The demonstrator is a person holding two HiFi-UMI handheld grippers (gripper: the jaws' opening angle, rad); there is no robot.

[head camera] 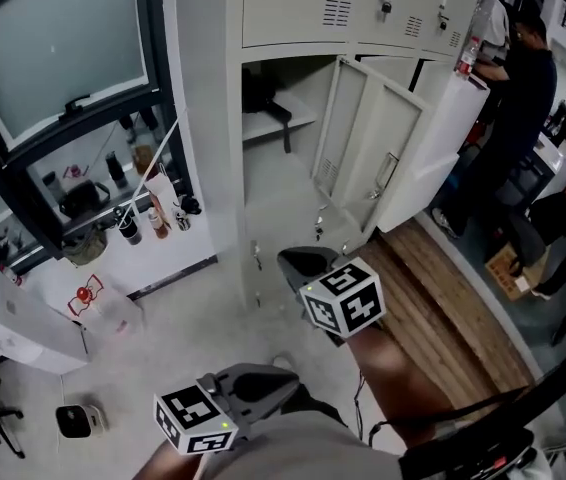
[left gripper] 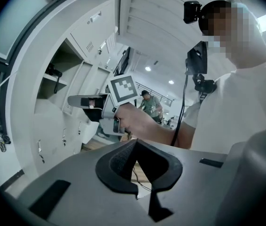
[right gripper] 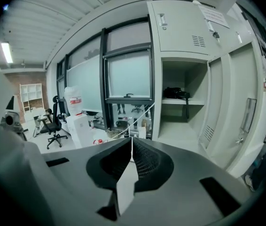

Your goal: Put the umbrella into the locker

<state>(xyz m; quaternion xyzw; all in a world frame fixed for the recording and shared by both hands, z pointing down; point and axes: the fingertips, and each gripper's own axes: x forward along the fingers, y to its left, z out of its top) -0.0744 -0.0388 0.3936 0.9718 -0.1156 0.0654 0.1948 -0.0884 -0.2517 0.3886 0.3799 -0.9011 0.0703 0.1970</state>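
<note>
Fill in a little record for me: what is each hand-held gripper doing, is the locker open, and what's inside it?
Left hand-held gripper: jaws together, nothing held
Right hand-held gripper: jaws together, nothing held
Pale grey metal locker: middle compartment open, its grey metal door swung out to the right
Inner shelf: black object with a strap hanging down; possibly the umbrella, cannot tell
Bystander: person in dark clothes standing by the lockers at right

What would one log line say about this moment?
left tongs: shut, empty | right tongs: shut, empty | umbrella: on locker shelf | locker door: open
</note>
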